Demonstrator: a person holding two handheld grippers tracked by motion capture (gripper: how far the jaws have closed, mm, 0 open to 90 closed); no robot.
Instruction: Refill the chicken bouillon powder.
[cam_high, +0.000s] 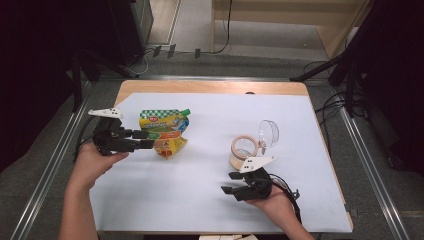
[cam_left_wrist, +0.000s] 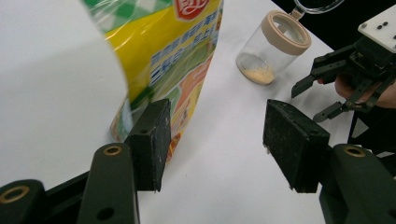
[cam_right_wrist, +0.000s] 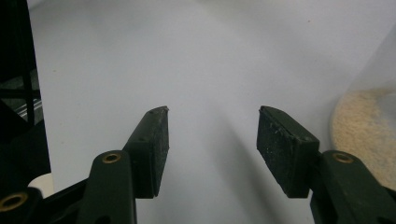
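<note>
A yellow and green snack pouch (cam_high: 165, 131) stands on the white table cover (cam_high: 200, 195), left of centre. My left gripper (cam_high: 146, 139) is at the pouch's left side, pointing right, with its jaws open. In the left gripper view the pouch (cam_left_wrist: 173, 56) rises just behind the left pad (cam_left_wrist: 152, 140), and only bare cover lies inside the left gripper (cam_left_wrist: 217, 140). A clear jar (cam_high: 245, 150) with a tan rim and its hinged lid (cam_high: 270, 132) swung open stands right of centre. My right gripper (cam_high: 227, 183) is open just in front of it, with nothing inside.
The jar (cam_left_wrist: 273, 46) has a little tan powder at its bottom, which also appears at the right edge of the right gripper view (cam_right_wrist: 369, 130). The wooden table edge (cam_high: 215, 86) runs along the back. Metal rails (cam_high: 365, 160) flank the table.
</note>
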